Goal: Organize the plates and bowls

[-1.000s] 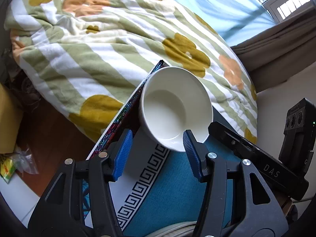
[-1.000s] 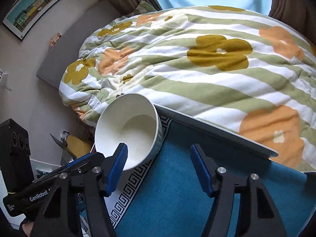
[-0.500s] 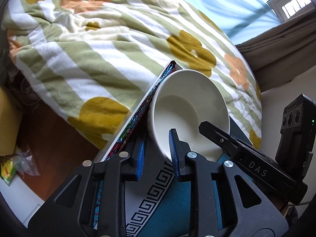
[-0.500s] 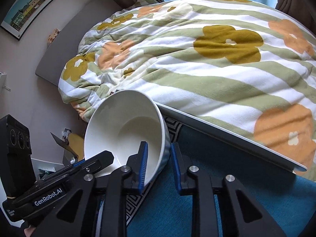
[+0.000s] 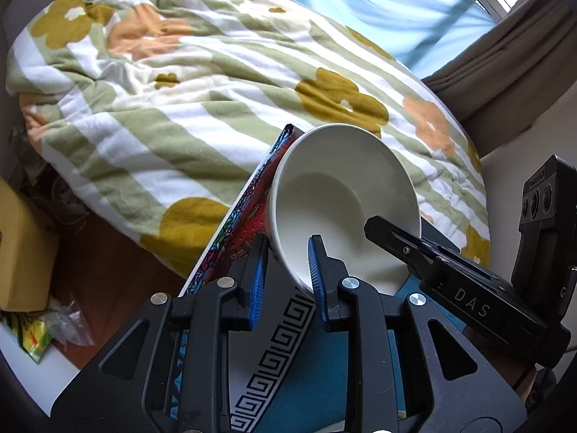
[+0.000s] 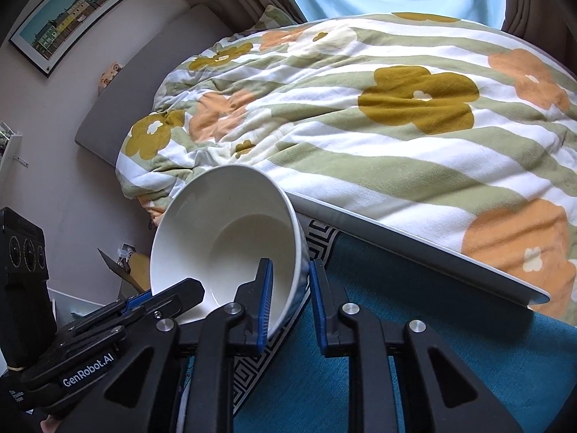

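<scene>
The round white ceramic bowl (image 5: 342, 205) is at frame centre, tilted, pinched at opposite rims by the left gripper (image 5: 286, 263) and right gripper (image 6: 290, 285). Only the right view shows the framed picture (image 6: 72, 11), upper left.

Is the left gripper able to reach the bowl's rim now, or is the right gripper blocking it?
Yes, it seems so. The left gripper is already shut on the white bowl at its near rim, and the right gripper clamps another part of the rim, so neither blocks the other.
</scene>
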`<state>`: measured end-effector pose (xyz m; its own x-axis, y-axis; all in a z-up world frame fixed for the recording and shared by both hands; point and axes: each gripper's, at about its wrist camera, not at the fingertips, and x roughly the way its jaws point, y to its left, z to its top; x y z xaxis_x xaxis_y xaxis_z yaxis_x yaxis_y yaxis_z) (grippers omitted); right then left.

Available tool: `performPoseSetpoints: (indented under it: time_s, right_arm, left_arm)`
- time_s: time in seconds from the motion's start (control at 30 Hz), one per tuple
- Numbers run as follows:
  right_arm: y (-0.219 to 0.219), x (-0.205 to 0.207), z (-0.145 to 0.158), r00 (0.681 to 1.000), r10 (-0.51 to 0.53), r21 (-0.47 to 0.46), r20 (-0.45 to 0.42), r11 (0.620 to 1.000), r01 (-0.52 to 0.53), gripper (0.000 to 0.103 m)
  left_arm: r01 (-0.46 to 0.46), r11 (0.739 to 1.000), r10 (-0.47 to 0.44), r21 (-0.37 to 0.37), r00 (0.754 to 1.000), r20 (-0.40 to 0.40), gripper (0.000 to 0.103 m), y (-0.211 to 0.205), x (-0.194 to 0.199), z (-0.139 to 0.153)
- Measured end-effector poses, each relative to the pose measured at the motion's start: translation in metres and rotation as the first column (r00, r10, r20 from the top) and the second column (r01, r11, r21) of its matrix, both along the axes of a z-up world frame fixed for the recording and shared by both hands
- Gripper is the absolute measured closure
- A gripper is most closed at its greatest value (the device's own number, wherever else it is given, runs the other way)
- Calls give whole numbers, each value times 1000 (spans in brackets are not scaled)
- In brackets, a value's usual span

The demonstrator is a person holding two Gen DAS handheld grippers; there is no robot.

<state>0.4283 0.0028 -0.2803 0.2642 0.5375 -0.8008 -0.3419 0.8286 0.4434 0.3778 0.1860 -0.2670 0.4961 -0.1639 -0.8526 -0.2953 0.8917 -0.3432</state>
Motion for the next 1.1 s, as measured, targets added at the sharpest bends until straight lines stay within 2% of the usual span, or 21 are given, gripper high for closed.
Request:
performPoseSetpoints:
  time_s: [0.27,0.47,0.63,0.87,1.1]
  right_arm:
    - [-34,-42,45,998,-32,67,60,997,28,84]
    - [-79,-94,86,992,-65,73,106,996,57,84]
    - [-133,-143,112,982,-123,70,141,991,114,84]
    - [-222,-209,135,956,-227,39,187,974,223,84]
    - [-304,-265,126,930,-330,-13,161,942,336,84]
  left_arm:
    - [14,999,-17,40,996,83,83,-37,-46,54]
    - [46,997,-55,63,989,137,83,-92,-94,97]
    - [115,990,-128,79,975,181,83,-152,-132,126]
    - [237,969,-246,68,947,205,83,-251,-178,137]
    - [365,931,-364,24,919,154,83,-337,-211,117]
